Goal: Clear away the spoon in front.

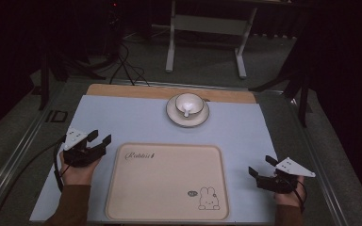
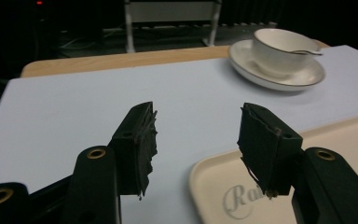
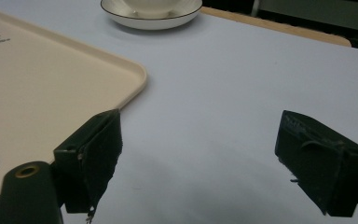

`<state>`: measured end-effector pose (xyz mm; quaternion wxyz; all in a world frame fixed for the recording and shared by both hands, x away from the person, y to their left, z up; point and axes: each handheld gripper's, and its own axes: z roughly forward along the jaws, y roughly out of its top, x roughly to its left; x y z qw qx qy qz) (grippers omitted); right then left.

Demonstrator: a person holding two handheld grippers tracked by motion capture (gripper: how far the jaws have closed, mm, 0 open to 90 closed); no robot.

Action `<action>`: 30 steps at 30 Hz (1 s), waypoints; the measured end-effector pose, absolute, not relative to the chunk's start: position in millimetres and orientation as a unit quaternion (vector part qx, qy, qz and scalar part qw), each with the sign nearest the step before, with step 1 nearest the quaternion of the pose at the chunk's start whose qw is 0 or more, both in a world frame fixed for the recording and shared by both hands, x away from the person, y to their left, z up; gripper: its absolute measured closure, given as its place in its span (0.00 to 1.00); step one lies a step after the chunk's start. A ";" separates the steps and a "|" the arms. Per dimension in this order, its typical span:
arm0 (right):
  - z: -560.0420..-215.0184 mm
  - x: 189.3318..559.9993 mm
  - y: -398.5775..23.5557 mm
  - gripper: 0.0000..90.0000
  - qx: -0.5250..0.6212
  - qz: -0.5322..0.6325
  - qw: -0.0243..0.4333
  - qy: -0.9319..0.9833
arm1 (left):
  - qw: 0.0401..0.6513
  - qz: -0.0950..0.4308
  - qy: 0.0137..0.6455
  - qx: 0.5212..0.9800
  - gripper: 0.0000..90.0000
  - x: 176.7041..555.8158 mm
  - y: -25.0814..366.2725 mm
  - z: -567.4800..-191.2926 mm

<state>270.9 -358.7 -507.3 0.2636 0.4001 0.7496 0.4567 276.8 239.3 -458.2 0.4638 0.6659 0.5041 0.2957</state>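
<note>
Here both grippers, left gripper [image 1: 99,140] and right gripper [image 1: 260,165], flank the tray [image 1: 167,181], jaws apart.

The high view looks forward and down over my worktop [image 1: 122,117]. My two tool cameras sit low and close, facing away from me; all three views share the tray [image 1: 167,181] and saucer [image 1: 187,114].

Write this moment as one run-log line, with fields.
left tongs: open, empty | right tongs: open, empty | tray: bare, between them | cup: on saucer, spoon inside, untouched
</note>
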 end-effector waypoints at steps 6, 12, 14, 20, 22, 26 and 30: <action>-507.2 271.3 -358.8 0.16 0.401 0.458 0.267 0.747 | 0.467 0.291 0.492 0.674 0.50 284.0 226.7 -450.2; -506.9 270.9 -359.3 0.16 0.402 0.459 0.270 0.745 | 0.468 0.288 0.482 0.682 0.50 298.0 211.3 -443.8; -506.9 271.0 -359.6 0.16 0.402 0.459 0.270 0.745 | 0.466 0.289 0.478 0.686 0.50 304.0 206.2 -441.7; -507.2 271.5 -360.4 0.16 0.403 0.459 0.271 0.744 | 0.455 0.290 0.469 0.699 0.52 321.7 192.4 -439.6; -507.3 271.5 -360.3 0.16 0.403 0.459 0.271 0.744 | 0.454 0.289 0.468 0.701 0.52 325.6 188.6 -440.0; -507.4 271.7 -360.0 0.16 0.403 0.459 0.270 0.744 | 0.453 0.278 0.464 0.708 0.52 335.4 178.8 -442.2; -507.5 272.1 -360.3 0.16 0.403 0.459 0.271 0.744 | 0.455 0.272 0.460 0.712 0.52 343.9 169.6 -441.5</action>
